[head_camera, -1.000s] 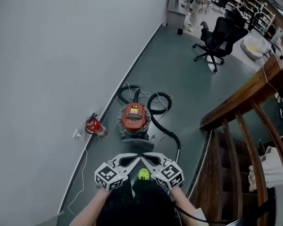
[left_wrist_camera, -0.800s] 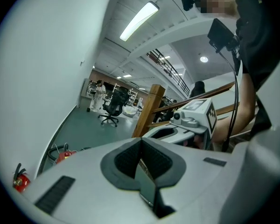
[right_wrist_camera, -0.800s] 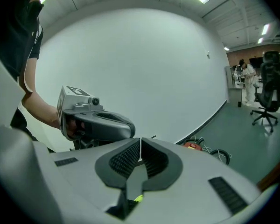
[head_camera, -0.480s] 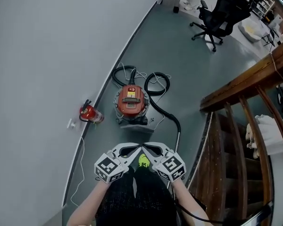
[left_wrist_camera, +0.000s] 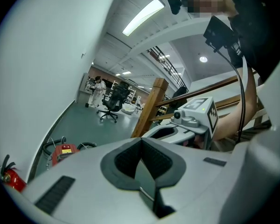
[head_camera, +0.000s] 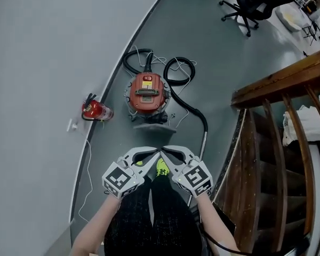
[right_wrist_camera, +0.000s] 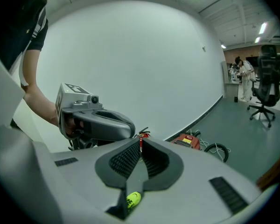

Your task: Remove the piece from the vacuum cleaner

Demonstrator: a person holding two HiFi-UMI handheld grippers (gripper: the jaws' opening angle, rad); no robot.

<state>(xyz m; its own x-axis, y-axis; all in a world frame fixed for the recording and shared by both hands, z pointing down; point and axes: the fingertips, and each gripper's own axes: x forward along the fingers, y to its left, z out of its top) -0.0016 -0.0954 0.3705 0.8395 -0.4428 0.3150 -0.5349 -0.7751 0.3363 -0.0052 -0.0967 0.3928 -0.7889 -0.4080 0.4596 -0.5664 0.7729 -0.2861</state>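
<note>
Grippers tip to tip, angled down
My left gripper (head_camera: 153, 153) and right gripper (head_camera: 166, 151) have fingers together. The round red vacuum cleaner (head_camera: 147, 92) stands farther off, its wand (head_camera: 204, 140) partly hidden behind the right.

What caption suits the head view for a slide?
Left gripper and right gripper, both shut and empty, point toward the red vacuum cleaner.

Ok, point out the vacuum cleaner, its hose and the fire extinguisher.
vacuum cleaner (head_camera: 146, 92), head view, red top of the canister.
hose (head_camera: 196, 112), head view, black stretch right of the canister.
fire extinguisher (head_camera: 93, 110), head view, red body by the wall.
</note>
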